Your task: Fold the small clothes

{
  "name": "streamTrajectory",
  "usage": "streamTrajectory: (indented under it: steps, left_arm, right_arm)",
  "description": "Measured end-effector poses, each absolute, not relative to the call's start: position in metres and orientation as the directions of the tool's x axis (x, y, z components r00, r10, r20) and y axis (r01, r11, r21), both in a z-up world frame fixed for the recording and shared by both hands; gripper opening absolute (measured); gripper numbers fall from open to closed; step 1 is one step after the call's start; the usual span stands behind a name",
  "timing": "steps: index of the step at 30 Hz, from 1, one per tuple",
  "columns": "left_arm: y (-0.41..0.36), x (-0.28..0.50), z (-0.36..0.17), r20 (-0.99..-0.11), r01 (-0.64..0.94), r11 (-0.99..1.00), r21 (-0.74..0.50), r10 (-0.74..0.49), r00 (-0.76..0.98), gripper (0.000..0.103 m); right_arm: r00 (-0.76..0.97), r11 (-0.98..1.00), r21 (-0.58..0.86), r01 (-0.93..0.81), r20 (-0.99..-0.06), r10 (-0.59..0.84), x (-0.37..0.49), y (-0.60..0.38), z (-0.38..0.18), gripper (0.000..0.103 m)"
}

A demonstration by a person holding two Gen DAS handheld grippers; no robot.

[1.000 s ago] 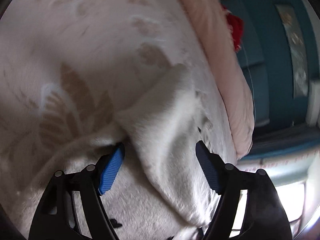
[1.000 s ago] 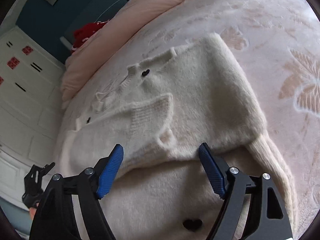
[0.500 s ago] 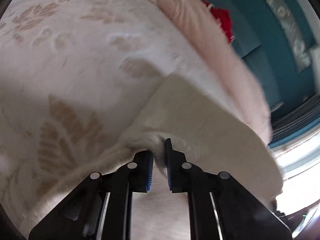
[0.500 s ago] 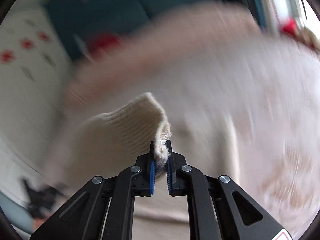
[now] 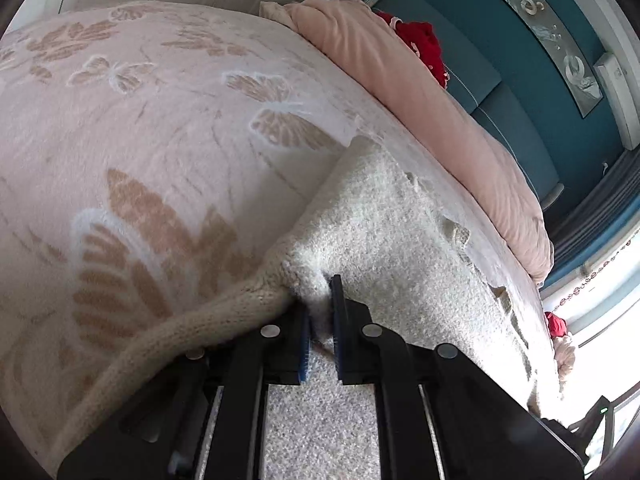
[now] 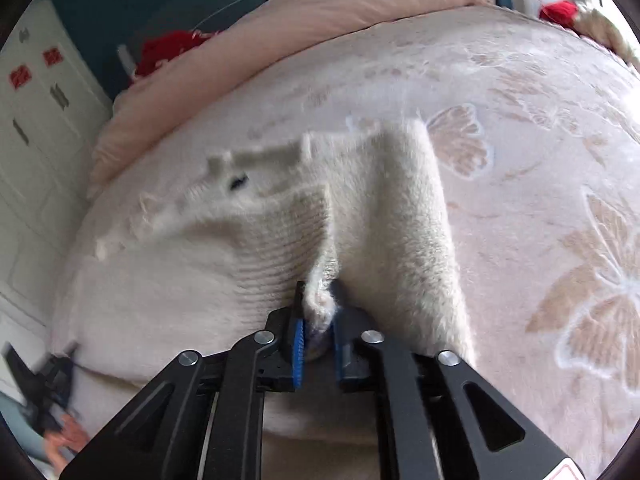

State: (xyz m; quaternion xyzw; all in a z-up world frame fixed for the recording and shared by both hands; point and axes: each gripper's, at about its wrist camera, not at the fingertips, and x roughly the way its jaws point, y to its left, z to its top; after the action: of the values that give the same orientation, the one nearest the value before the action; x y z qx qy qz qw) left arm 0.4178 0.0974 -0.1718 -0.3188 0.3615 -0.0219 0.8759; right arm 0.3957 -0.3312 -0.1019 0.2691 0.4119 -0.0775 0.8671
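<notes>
A second ago both my jaws stood spread over the cream sweater [image 6: 248, 248] as it lay on the bed [image 6: 540, 128]; now both are pressed together on it. My left gripper [image 5: 320, 322] pinches the fuzzy fabric at a corner, right where the knitted ribbed band [image 5: 192, 332] runs off to my left, and my right gripper [image 6: 318, 322] pinches a tuft of the ribbed cuff [image 6: 288, 236] of the sleeve folded across the body. Half a second back the right view was smeared with motion; it has mostly settled, and the cuff stands drawn up toward the jaws. I judge that both grips are secured and the fold itself can start, most likely carrying this near edge over the rest of the sweater. The two views split the job between them. The right one shows the whole layout: the sweater spread across the butterfly-patterned blanket, a small dark button or mark [image 6: 239, 181] near the neckline, the sleeve lying over the chest, and part of the other tool with a hand low at the left edge. The left one shows none of that, only the sweater's flat side stretching away toward the rolled pink quilt [image 5: 420, 92] and the red item [image 5: 424, 48] behind it, but it does show the ribbed band hanging slack, which I cannot see from the right.
</notes>
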Motion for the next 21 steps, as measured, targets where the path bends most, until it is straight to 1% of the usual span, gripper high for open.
streamTrajectory:
  steps: [1, 2, 3, 4, 5, 6, 7, 8, 9, 10, 12, 15, 17, 18, 19, 20, 21]
  left_arm:
    - [0.098, 0.417, -0.171, -0.619, -0.192, 0.795, -0.576, -0.271, 0.738, 0.01]
    - [0.099, 0.417, -0.171, -0.619, -0.192, 0.79, -0.582, -0.277, 0.735, 0.01]
    - [0.101, 0.418, -0.169, -0.622, -0.192, 0.78, -0.596, -0.296, 0.725, 0.01]
    - [0.104, 0.417, -0.167, -0.628, -0.191, 0.774, -0.604, -0.314, 0.712, 0.012]
    - [0.109, 0.412, -0.161, -0.639, -0.183, 0.773, -0.608, -0.339, 0.691, 0.014]
    - [0.115, 0.404, -0.154, -0.646, -0.172, 0.779, -0.603, -0.351, 0.678, 0.021]
    - [0.124, 0.388, -0.144, -0.658, -0.158, 0.793, -0.588, -0.355, 0.664, 0.037]
    - [0.132, 0.373, -0.138, -0.665, -0.152, 0.802, -0.577, -0.354, 0.658, 0.049]
    - [0.145, 0.349, -0.13, -0.672, -0.153, 0.807, -0.57, -0.351, 0.652, 0.067]
    - [0.155, 0.332, -0.126, -0.677, -0.161, 0.804, -0.572, -0.352, 0.647, 0.076]
    - [0.182, 0.283, -0.123, -0.706, -0.191, 0.787, -0.586, -0.38, 0.598, 0.08]
    - [0.201, 0.226, -0.132, -0.753, -0.225, 0.782, -0.582, -0.412, 0.513, 0.081]
    - [0.202, 0.198, -0.136, -0.734, -0.208, 0.763, -0.612, -0.449, 0.509, 0.082]
    - [0.197, 0.187, -0.135, -0.73, -0.198, 0.765, -0.613, -0.452, 0.513, 0.087]
    - [0.191, 0.179, -0.133, -0.722, -0.188, 0.76, -0.622, -0.463, 0.514, 0.095]
    - [0.186, 0.176, -0.133, -0.713, -0.186, 0.749, -0.636, -0.478, 0.513, 0.097]
    - [0.18, 0.174, -0.135, -0.704, -0.188, 0.734, -0.652, -0.495, 0.509, 0.098]
  right_arm:
    - [0.654, 0.83, 0.423, 0.364, -0.75, 0.096, 0.388, -0.33, -0.094, 0.02]
    - [0.661, 0.826, 0.426, 0.369, -0.745, 0.089, 0.38, -0.329, -0.087, 0.02]
    - [0.67, 0.828, 0.423, 0.368, -0.738, 0.079, 0.364, -0.328, -0.076, 0.022]
    - [0.672, 0.831, 0.417, 0.369, -0.737, 0.072, 0.346, -0.328, -0.068, 0.035]
    - [0.67, 0.832, 0.41, 0.374, -0.74, 0.064, 0.329, -0.329, -0.063, 0.045]
    - [0.664, 0.834, 0.401, 0.379, -0.746, 0.057, 0.299, -0.33, -0.056, 0.059]
    - [0.657, 0.835, 0.4, 0.378, -0.751, 0.063, 0.282, -0.331, -0.059, 0.063]
    - [0.642, 0.835, 0.399, 0.378, -0.763, 0.075, 0.259, -0.33, -0.058, 0.063]
    - [0.616, 0.835, 0.398, 0.38, -0.782, 0.092, 0.226, -0.329, -0.063, 0.063]
    - [0.588, 0.833, 0.394, 0.389, -0.802, 0.105, 0.201, -0.328, -0.068, 0.064]
    - [0.533, 0.828, 0.389, 0.404, -0.836, 0.133, 0.155, -0.32, -0.082, 0.064]
    - [0.494, 0.789, 0.459, 0.409, -0.838, 0.231, 0.102, -0.303, -0.099, 0.064]
    - [0.516, 0.775, 0.49, 0.4, -0.819, 0.252, 0.084, -0.288, -0.103, 0.068]
    - [0.531, 0.765, 0.51, 0.393, -0.805, 0.263, 0.081, -0.281, -0.104, 0.072]
    - [0.543, 0.752, 0.537, 0.384, -0.789, 0.286, 0.082, -0.276, -0.106, 0.074]
    - [0.557, 0.735, 0.57, 0.369, -0.768, 0.316, 0.086, -0.271, -0.107, 0.074]
    - [0.572, 0.711, 0.609, 0.352, -0.741, 0.352, 0.093, -0.264, -0.109, 0.078]
